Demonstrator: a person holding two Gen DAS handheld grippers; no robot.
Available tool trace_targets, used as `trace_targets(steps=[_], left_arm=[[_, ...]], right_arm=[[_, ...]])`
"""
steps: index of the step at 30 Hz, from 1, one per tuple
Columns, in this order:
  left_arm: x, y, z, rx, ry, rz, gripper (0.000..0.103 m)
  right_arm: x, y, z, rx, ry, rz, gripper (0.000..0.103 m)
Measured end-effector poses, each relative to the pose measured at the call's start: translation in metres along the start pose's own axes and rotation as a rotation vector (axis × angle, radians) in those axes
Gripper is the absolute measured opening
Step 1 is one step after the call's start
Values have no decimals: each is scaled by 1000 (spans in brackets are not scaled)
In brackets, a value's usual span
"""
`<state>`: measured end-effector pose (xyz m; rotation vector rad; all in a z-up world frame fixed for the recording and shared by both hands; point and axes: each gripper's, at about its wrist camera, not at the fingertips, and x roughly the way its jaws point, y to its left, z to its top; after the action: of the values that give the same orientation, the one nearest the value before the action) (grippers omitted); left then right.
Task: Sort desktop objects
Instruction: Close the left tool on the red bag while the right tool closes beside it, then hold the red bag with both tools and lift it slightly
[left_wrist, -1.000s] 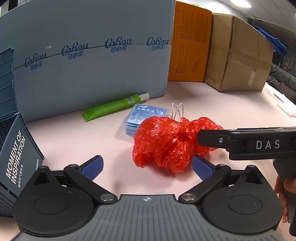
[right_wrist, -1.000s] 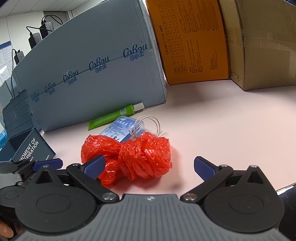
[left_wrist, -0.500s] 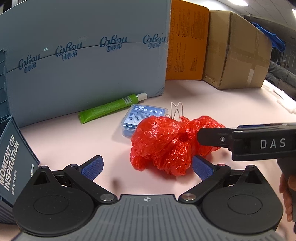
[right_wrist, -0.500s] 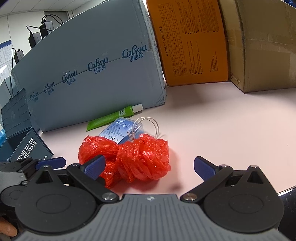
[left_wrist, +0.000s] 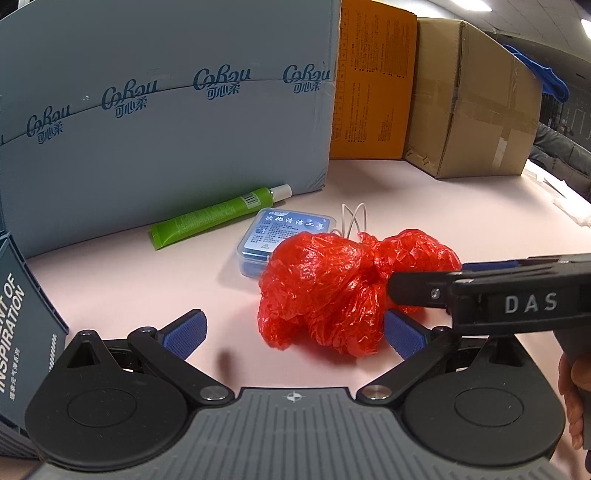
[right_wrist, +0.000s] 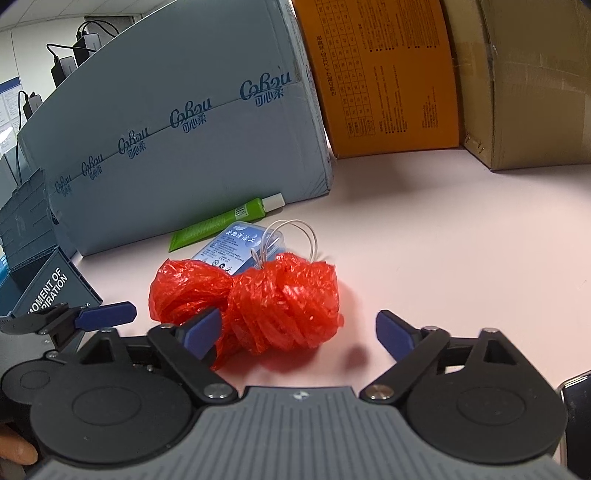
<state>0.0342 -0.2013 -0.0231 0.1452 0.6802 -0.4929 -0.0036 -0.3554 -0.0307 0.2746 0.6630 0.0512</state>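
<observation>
Between the closing right claw (right_wrist: 297, 330) fingers lies the red bag (right_wrist: 258, 299), ungripped.

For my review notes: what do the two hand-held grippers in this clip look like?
Both match. The left hand-held gripper and right hand-held gripper each have a grey ribbed body with a small compass-like mark, two round black discs, black linkage arms with silver pivot bolts, and blue ribbed pads. Seen side-on in the left view, the right one carries white "DAS" lettering. No cables or sleeves show.

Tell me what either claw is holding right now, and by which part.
Nothing yet. The right claw is closing around the red bag, pads not pressing; the left claw is open.
</observation>
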Motion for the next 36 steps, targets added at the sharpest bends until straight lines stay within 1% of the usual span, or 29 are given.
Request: trace_targets(steps=[1, 2, 4, 5, 6, 7, 9, 11, 13, 22, 36], left_arm=[[1, 0, 0, 4, 1, -4, 101], [2, -1, 0, 10, 1, -8, 98], [3, -2, 1, 20, 2, -22, 92], [4, -3, 1, 24, 1, -38, 78], [4, -4, 0, 26, 4, -60, 54], [4, -5, 0, 28, 8, -82, 48], [3, -7, 0, 39, 2, -89, 41], [1, -6, 0, 33, 0, -99, 39], [0, -3, 1, 22, 0, -101, 39], [-7, -2, 4, 12, -29, -89, 39], [-18, -3, -5, 3, -28, -74, 39]], right_arm=[[1, 0, 0, 1, 7, 4, 74], [2, 0, 0, 3, 12, 10, 69], [3, 0, -1, 9, 15, 20, 56], [3, 0, -1, 12, 17, 26, 50], [4, 1, -1, 13, 25, 32, 32], [4, 1, -1, 15, 33, 38, 18], [5, 1, -1, 21, 45, 49, 16], [5, 1, -1, 31, 52, 59, 13], [5, 1, -2, 36, 56, 67, 11], [-2, 6, 0, 20, 34, 81, 9], [-8, 5, -1, 44, 34, 105, 9]])
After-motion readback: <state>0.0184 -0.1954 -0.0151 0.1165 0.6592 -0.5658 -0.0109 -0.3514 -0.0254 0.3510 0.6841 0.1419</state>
